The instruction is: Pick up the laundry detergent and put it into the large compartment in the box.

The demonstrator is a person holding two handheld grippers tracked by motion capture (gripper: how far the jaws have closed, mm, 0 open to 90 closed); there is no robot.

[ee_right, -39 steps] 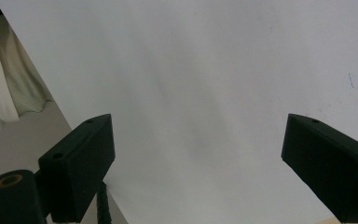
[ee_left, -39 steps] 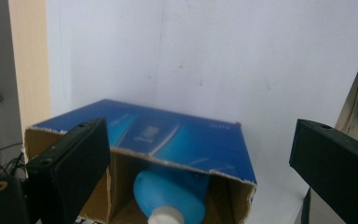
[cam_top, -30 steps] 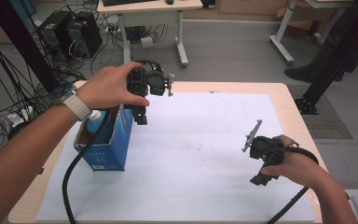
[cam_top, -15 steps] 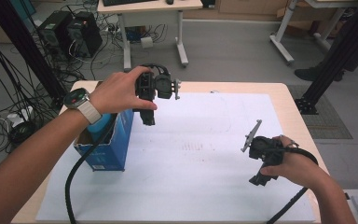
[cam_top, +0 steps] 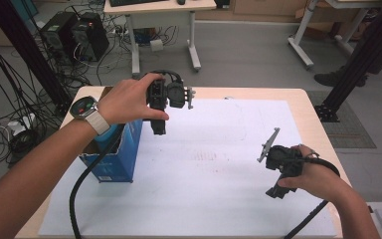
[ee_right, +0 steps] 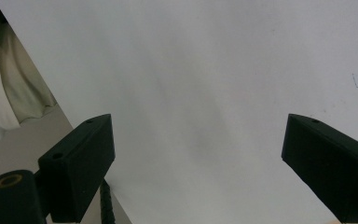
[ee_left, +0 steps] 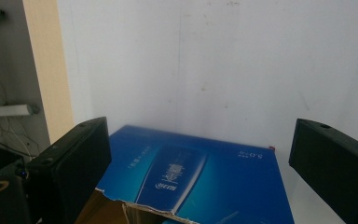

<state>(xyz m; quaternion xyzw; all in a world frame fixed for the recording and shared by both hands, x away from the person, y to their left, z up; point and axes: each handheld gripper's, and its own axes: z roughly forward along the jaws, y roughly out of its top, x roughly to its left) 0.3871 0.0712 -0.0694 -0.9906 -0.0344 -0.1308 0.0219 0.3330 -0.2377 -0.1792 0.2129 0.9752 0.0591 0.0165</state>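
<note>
From the high view I look down on a pale wooden table [cam_top: 323,129] whose top is almost wholly covered by a smooth white sheet [cam_top: 219,169], faintly marked with pencil near its middle; beyond it, across the upper part of the frame, lies a grey floor with a white-legged desk [cam_top: 161,30], black computer towers [cam_top: 74,37] at upper left and a tangle of cables [cam_top: 10,139] down the left edge. My left gripper [cam_top: 158,127] hangs at centre left of that view, held up off the sheet in my left hand [cam_top: 129,99], which wears a watch [cam_top: 87,107] on a light strap, and its thick black cable [cam_top: 79,199] loops down toward the lower left. The blue box [cam_top: 114,154] stands at the left of the sheet, just below and to the left of that gripper; in the left gripper view it [ee_left: 200,177] fills the lower centre, between the two jaws but beyond them, touching neither, and the jaws stand wide apart. It is glossy printed cardboard, rectangular, with pale lettering on its face, and its nearer edge is torn ragged, showing brown card. My right gripper [cam_top: 277,191] rests low at the lower right of the high view, in my right hand [cam_top: 313,179], well apart from the box, a grey plate [cam_top: 268,144] sticking up from it. In the right gripper view its matte black, blocky jaws are spread wide over bare white sheet [ee_right: 205,93], with nothing between them.
</note>
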